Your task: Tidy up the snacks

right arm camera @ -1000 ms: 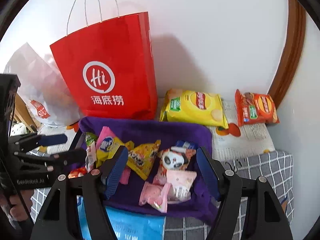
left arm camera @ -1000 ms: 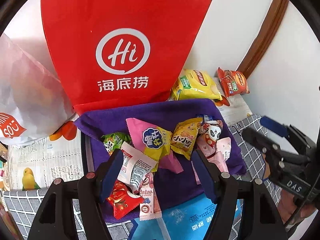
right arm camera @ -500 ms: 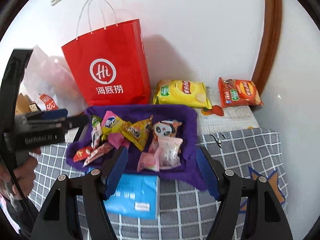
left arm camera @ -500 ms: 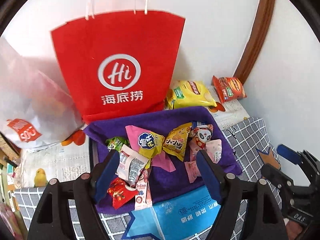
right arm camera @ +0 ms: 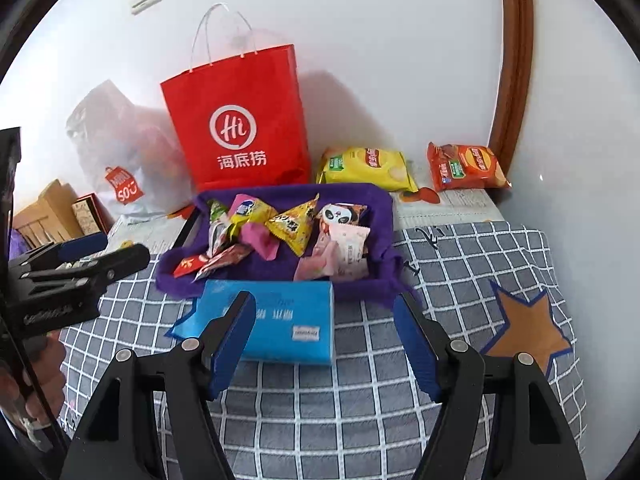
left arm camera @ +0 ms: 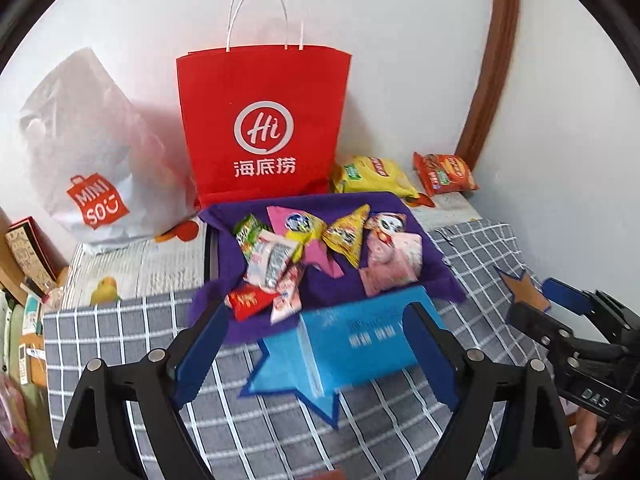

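A purple cloth-lined tray (left arm camera: 384, 200) (right arm camera: 380, 204) holds several small snack packets, among them a yellow triangular packet (left arm camera: 346, 236) (right arm camera: 294, 226), a panda packet (right arm camera: 340, 214) and pink packets (left arm camera: 394, 262). A yellow chip bag (left arm camera: 374, 174) (right arm camera: 366, 168) and an orange chip bag (left arm camera: 444, 172) (right arm camera: 466, 166) lie behind the tray by the wall. My left gripper (left arm camera: 316, 350) is open and empty, well back from the tray. My right gripper (right arm camera: 326, 338) is open and empty, also back from it.
A blue tissue pack (left arm camera: 360, 344) (right arm camera: 276, 320) lies in front of the tray on the grey checked cloth (right arm camera: 360, 400). A red paper bag (left arm camera: 264, 128) (right arm camera: 236, 120) and a white plastic bag (left arm camera: 88, 160) stand at the wall. Boxes (right arm camera: 52, 212) sit at left.
Both grippers have pulled back and up from the tray, so more of the checked cloth and the blue tissue pack shows. Both stayed open and empty.
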Available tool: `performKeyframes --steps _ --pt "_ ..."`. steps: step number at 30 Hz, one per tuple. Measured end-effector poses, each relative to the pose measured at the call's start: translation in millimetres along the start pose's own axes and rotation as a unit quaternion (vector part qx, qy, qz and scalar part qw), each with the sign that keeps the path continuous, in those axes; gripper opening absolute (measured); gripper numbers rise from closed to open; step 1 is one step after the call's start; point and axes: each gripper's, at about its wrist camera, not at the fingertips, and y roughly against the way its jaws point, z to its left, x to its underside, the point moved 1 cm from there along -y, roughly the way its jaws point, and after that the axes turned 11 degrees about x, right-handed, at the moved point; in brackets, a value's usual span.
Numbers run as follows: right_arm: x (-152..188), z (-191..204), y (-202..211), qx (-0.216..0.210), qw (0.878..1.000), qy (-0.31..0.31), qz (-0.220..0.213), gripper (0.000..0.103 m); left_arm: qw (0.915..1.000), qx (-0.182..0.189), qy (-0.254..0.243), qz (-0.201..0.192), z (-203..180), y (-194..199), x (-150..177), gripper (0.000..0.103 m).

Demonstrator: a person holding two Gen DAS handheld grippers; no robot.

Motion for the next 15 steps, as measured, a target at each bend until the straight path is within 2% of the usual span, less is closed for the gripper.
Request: performKeyframes --steps 2,4,8,12,15 --pt "6.3 0.0 5.0 0.008 1.000 0.000 -0.001 0.072 1.0000 0.000 0.000 -0.002 -6.6 7.8 10.4 0.090" --pt "12.9 -1.9 11.7 0.013 1.000 -0.002 -0.005 0.081 1.0000 -0.003 -0.002 -0.005 -12.3 14.6 18.9 0.092" --pt "23.7 -6.7 24.4 0.019 1.000 -0.001 -0.013 0.086 0.9998 -0.012 -0.004 -0.015 -22.4 32.0 36.3 0.098" --pt "32.3 -13.6 37.0 0.005 1.000 -0.009 -0.018 0.094 0.9993 -0.023 -0.018 -0.022 -36.5 46.9 51.3 0.099" --pt "36.3 -15.3 45.9 0.013 0.999 -0.003 -0.037 0.101 0.9989 -0.029 -0.022 -0.029 -43.5 53.8 55.7 0.099"
